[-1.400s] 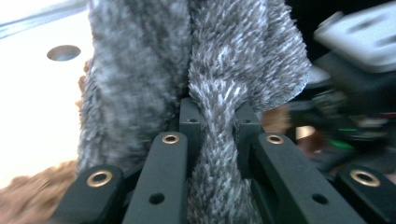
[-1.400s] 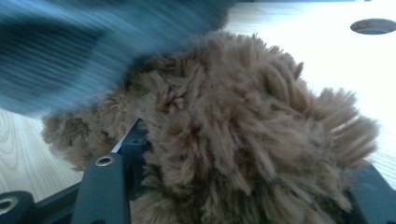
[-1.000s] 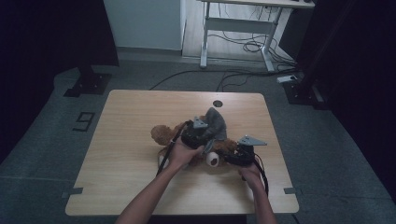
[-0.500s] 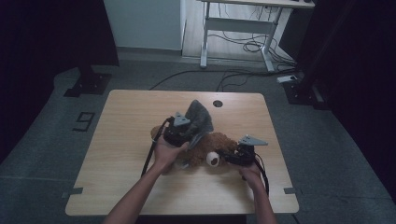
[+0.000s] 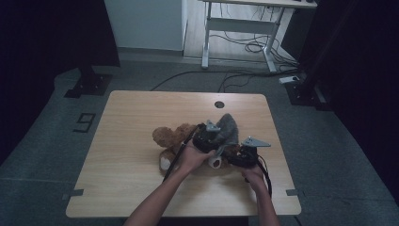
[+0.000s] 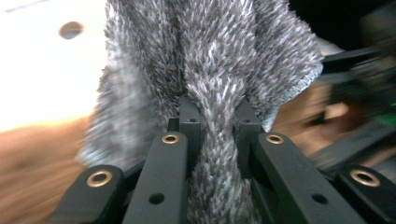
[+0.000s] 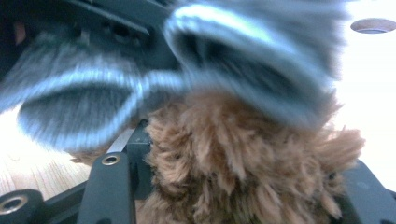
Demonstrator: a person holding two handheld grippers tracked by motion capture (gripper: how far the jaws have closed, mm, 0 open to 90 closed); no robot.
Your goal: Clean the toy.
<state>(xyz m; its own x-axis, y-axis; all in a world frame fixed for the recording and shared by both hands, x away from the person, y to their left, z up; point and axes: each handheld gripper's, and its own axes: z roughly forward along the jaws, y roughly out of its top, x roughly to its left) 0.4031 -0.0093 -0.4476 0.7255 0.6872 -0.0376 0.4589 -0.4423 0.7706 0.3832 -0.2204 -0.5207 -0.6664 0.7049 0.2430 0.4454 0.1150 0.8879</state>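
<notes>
A brown teddy bear (image 5: 171,136) lies on the wooden table (image 5: 141,108), near its middle. My left gripper (image 5: 214,133) is shut on a grey fuzzy cloth (image 5: 229,126) and holds it over the bear's lower half. In the left gripper view the cloth (image 6: 210,56) is pinched between the black jaws of the left gripper (image 6: 217,112) and fans out above them. My right gripper (image 5: 234,157) sits just right of the bear, shut on its brown fur. In the right gripper view the bear's fur (image 7: 243,154) bulges between the right gripper's (image 7: 238,161) jaws, with the blurred cloth (image 7: 261,60) hanging above.
A round cable hole (image 5: 219,104) is in the table behind the bear. The table's front edge is close to both forearms. On the floor beyond stand a white desk frame (image 5: 235,28) with cables and a black stand base (image 5: 89,82).
The left gripper carried the grey cloth left over the bear's head side, then back right to above the bear's lower half. The right gripper has kept still on the bear.
</notes>
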